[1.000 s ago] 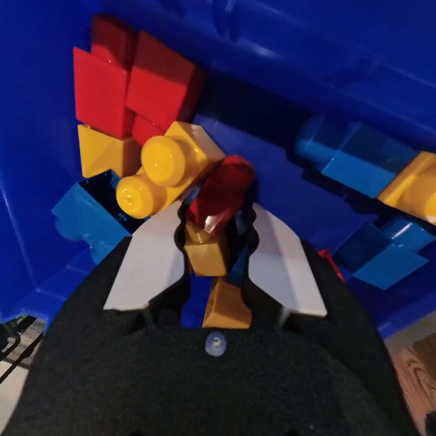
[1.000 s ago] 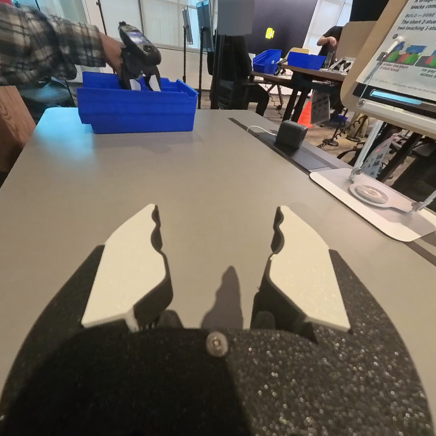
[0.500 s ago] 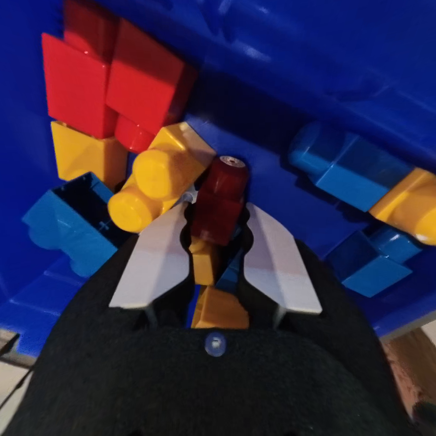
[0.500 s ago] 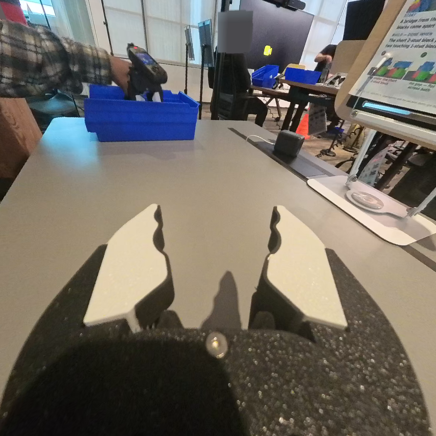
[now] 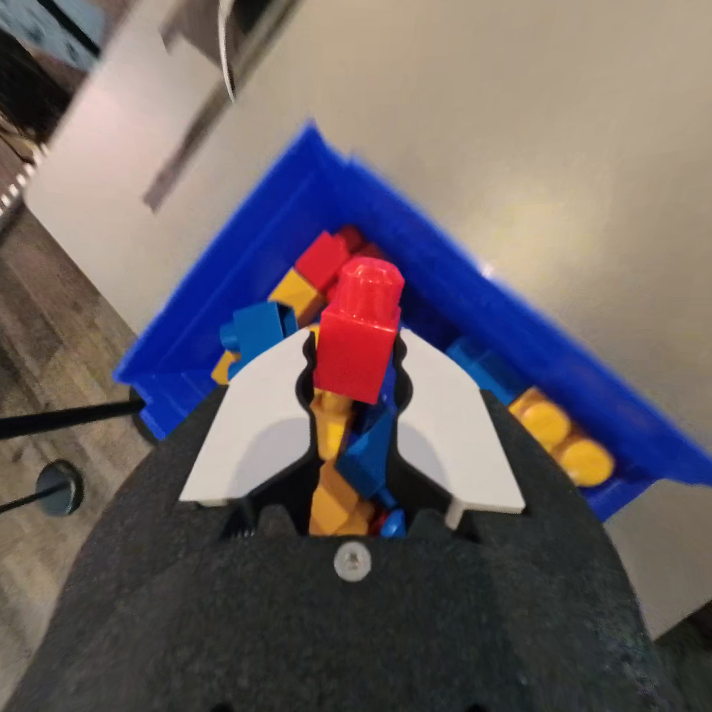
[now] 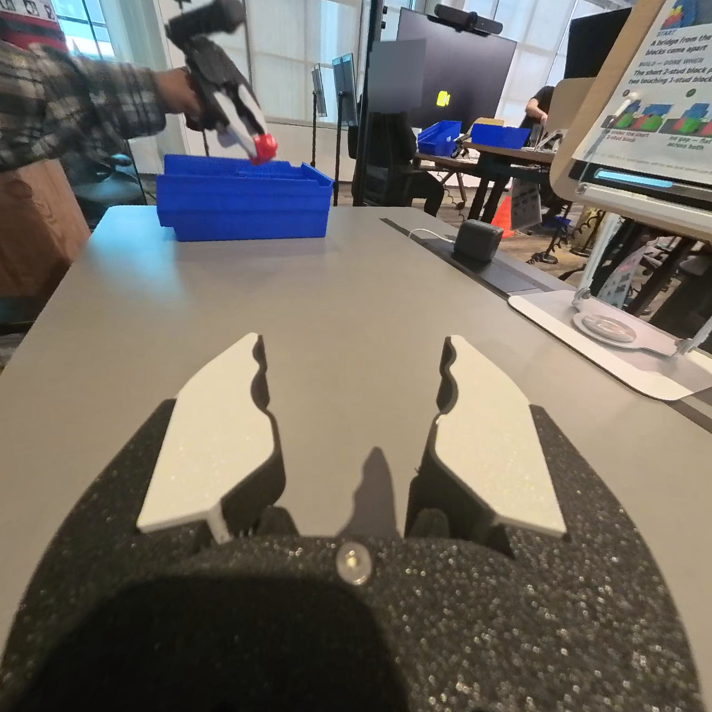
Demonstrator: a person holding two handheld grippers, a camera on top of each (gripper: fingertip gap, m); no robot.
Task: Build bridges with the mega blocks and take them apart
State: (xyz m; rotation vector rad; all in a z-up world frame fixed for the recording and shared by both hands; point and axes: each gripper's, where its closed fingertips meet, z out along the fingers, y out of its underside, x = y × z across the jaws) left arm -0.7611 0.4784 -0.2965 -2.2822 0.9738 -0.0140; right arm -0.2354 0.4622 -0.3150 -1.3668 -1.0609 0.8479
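My left gripper point(image 5: 352, 348) is shut on a red one-stud block point(image 5: 356, 339) and holds it in the air above the blue bin point(image 5: 443, 277). The bin holds several red, yellow and blue blocks, such as a blue one point(image 5: 258, 329) and a yellow two-stud one point(image 5: 558, 439). In the right wrist view the left gripper point(image 6: 260, 148) with the red block point(image 6: 265, 146) hangs just above the bin point(image 6: 246, 208) at the table's far left. My right gripper point(image 6: 352, 346) is open and empty, low over the grey table point(image 6: 346, 300).
A dark small box point(image 6: 477, 239) with a white cable sits on the table's right strip. A white stand base point(image 6: 616, 339) carries an instruction board point(image 6: 655, 96) at the right. A person's plaid sleeve point(image 6: 77, 100) reaches in from the left. Other tables with blue bins stand behind. There is about 55 centimetres between the tips of the two grippers.
My left gripper closed on the red block inside the bin and lifted it up and out; the view now looks down on the bin. The right gripper barely moved.
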